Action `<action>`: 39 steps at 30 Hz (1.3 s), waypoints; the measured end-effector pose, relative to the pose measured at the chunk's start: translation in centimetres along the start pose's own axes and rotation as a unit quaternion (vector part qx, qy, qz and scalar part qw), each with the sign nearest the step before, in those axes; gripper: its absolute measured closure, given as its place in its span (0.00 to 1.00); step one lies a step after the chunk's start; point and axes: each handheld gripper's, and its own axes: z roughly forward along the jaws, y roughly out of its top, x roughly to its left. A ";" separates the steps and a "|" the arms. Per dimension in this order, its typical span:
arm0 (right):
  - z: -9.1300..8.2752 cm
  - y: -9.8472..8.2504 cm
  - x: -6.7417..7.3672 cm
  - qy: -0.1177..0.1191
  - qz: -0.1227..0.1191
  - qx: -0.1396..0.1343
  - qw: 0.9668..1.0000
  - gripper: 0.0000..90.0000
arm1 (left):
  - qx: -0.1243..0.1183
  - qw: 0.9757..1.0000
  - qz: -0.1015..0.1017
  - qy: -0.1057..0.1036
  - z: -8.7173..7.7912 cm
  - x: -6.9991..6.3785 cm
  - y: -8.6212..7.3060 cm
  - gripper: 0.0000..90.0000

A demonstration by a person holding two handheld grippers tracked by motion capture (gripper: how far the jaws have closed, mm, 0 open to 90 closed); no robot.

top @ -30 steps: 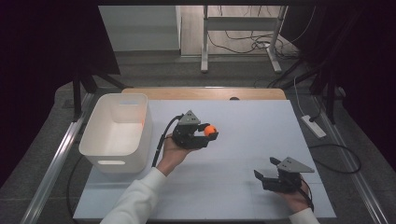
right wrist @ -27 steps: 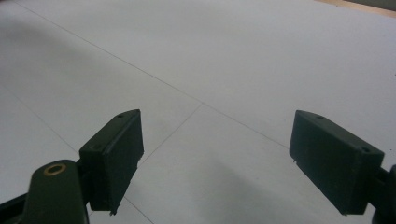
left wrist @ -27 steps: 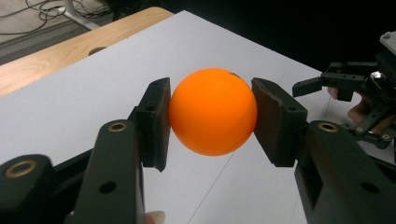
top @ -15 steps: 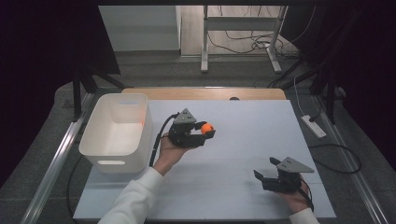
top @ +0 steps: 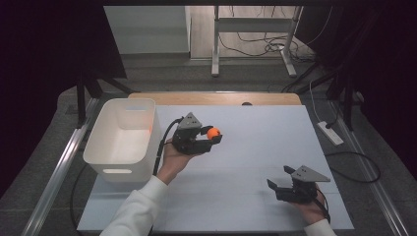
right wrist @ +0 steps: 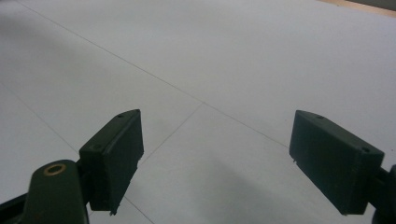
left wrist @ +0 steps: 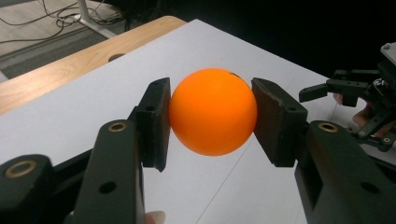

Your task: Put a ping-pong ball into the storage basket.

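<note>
With the orange ball [left wrist: 213, 111] pinched between the left tongs [top: 211, 136] above the table [top: 255, 147], near the white bin [top: 123, 137], a steady squeeze looked wise; the right tongs [top: 279, 183] gaped wide, empty.

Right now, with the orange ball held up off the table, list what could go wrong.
1. The left tongs pinch the smooth orange ball only at two side spots; it could slip out and roll across the white table.
2. The white bin sits to the left; a release short of its rim would probably miss.
</note>
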 end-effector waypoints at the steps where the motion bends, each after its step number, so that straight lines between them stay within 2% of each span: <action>1: 0.0 0.0 0.0 0.000 0.000 0.000 1.000 0.20 | -0.001 1.000 0.000 0.000 0.0 0.0 0.0 0.56; 14: 0.0 0.0 0.0 0.000 0.000 0.000 1.000 0.20 | -0.008 1.000 -0.002 0.014 -1.1 0.6 0.0 0.56; 39: 0.0 0.0 0.0 -0.003 0.003 -0.001 1.000 0.20 | -0.028 0.998 -0.017 0.049 -4.5 2.3 -0.2 0.56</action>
